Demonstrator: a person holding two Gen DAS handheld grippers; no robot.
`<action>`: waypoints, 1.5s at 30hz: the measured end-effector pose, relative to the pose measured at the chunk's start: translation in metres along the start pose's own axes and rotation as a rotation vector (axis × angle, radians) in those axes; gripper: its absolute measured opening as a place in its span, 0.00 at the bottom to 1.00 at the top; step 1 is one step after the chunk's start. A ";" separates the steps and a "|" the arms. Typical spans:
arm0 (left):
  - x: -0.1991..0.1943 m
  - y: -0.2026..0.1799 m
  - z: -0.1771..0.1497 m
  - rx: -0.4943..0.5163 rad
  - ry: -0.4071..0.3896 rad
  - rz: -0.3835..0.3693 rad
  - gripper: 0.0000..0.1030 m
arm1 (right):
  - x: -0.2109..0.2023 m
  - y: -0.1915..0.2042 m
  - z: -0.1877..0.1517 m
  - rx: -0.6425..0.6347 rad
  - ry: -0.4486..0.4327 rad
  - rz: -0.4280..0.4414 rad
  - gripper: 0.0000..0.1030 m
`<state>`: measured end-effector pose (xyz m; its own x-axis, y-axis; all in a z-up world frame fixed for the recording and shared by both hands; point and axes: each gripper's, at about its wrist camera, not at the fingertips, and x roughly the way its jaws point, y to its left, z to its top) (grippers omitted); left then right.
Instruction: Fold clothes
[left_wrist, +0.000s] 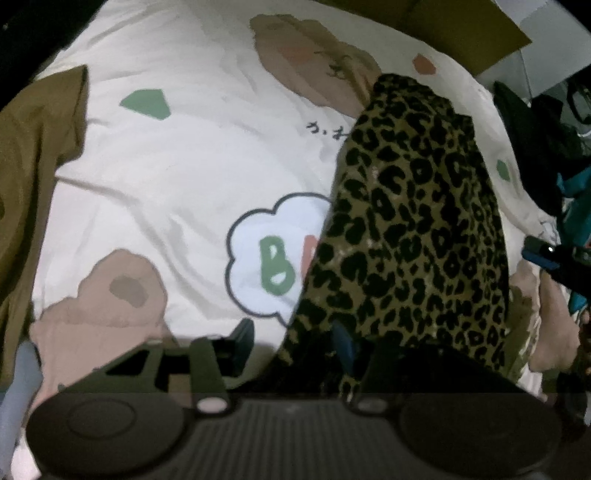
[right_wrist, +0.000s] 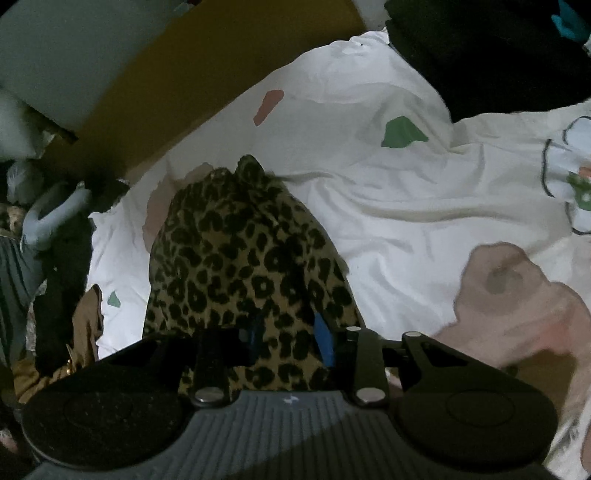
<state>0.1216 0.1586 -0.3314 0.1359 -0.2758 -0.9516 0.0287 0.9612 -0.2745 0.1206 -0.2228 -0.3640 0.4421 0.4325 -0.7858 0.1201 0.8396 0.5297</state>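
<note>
A leopard-print garment (left_wrist: 413, 229) lies bunched on a white bedsheet (left_wrist: 166, 177) printed with bears and a speech bubble. My left gripper (left_wrist: 291, 343) stands open at the garment's near edge. The cloth drapes over its right finger's blue pad, and bare sheet shows beside its left finger (left_wrist: 242, 336). In the right wrist view the same garment (right_wrist: 240, 266) runs forward from my right gripper (right_wrist: 290, 339), whose blue pads are shut on a fold of it. The right gripper (left_wrist: 546, 254) also shows at the right edge of the left wrist view.
An olive-brown garment (left_wrist: 37, 166) lies at the sheet's left edge. A yellow-brown board (right_wrist: 221, 74) borders the bed's far side. Dark clothes (right_wrist: 498, 55) are heaped on the sheet's far corner. More clutter and a pale blue hanger (right_wrist: 51, 218) sit beyond the bed's left edge.
</note>
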 end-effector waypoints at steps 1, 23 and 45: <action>0.001 -0.001 0.002 0.003 0.001 -0.001 0.47 | 0.004 0.000 0.002 -0.011 0.005 0.005 0.32; 0.031 -0.039 0.050 0.065 -0.033 -0.082 0.47 | 0.097 0.016 0.052 -0.167 0.089 0.043 0.31; 0.038 -0.035 0.053 0.063 -0.044 -0.097 0.47 | 0.099 0.035 0.073 -0.232 0.074 0.034 0.00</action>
<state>0.1788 0.1151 -0.3507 0.1729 -0.3685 -0.9134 0.1061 0.9290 -0.3547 0.2337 -0.1748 -0.3994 0.3752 0.4775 -0.7945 -0.1050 0.8735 0.4754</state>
